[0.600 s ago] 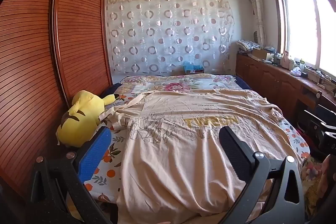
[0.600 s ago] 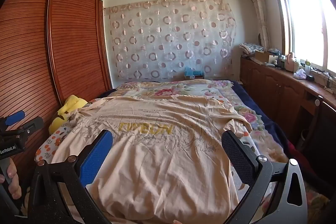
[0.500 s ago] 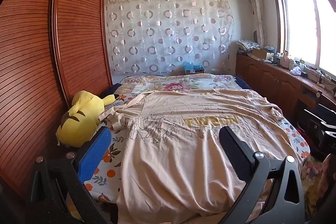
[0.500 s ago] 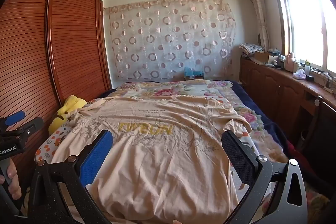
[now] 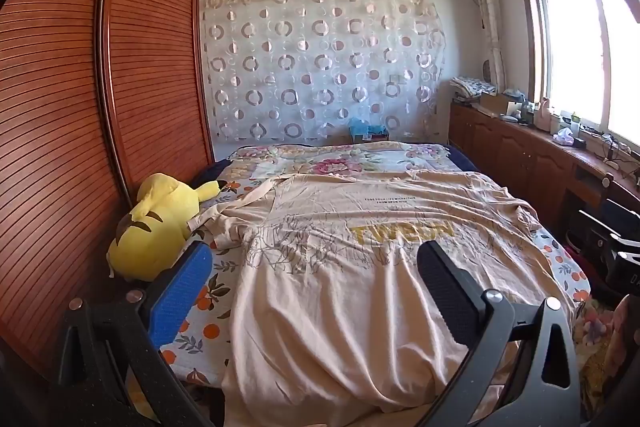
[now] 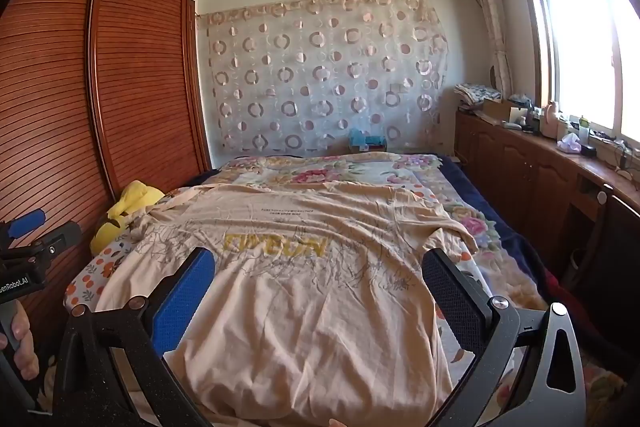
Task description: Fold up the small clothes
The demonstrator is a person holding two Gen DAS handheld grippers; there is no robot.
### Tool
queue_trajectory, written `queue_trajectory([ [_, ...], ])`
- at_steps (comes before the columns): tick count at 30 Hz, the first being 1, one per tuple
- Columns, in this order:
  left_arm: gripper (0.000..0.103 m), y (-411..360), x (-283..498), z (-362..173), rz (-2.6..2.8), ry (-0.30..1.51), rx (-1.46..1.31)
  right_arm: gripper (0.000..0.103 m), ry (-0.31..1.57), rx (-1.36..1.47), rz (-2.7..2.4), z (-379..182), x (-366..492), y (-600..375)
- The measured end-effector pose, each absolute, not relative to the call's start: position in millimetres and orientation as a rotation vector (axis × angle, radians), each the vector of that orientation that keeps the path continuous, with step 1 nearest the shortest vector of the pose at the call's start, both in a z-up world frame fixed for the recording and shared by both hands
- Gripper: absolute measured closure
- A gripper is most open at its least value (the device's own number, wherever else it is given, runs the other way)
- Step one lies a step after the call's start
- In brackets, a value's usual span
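Note:
A beige T-shirt (image 5: pixel 360 267) with yellow lettering lies spread flat on the bed, hem toward me; it also shows in the right wrist view (image 6: pixel 304 287). My left gripper (image 5: pixel 316 283) is open and empty, held above the shirt's lower left part. My right gripper (image 6: pixel 320 287) is open and empty, held above the shirt's lower middle. The left gripper's body (image 6: pixel 32 259) shows at the left edge of the right wrist view, held by a hand.
The bed (image 5: pixel 208 303) has a floral and orange-print sheet. A yellow plush toy (image 5: pixel 156 227) lies at its left edge against the wooden wardrobe (image 5: pixel 80 147). A wooden cabinet (image 6: pixel 540 179) with clutter runs along the right wall under the window.

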State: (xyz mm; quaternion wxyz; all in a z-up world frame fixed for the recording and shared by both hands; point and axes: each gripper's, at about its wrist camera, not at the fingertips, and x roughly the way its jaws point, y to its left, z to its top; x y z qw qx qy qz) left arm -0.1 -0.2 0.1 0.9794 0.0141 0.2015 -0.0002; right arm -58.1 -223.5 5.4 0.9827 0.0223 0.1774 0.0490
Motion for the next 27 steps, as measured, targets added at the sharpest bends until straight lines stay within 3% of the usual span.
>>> queue_trajectory([
  [27,0.000,-0.2,-0.1,0.0,-0.001,0.402,0.029,0.000,0.353,0.042,0.098,6.4,-58.5,-224.9],
])
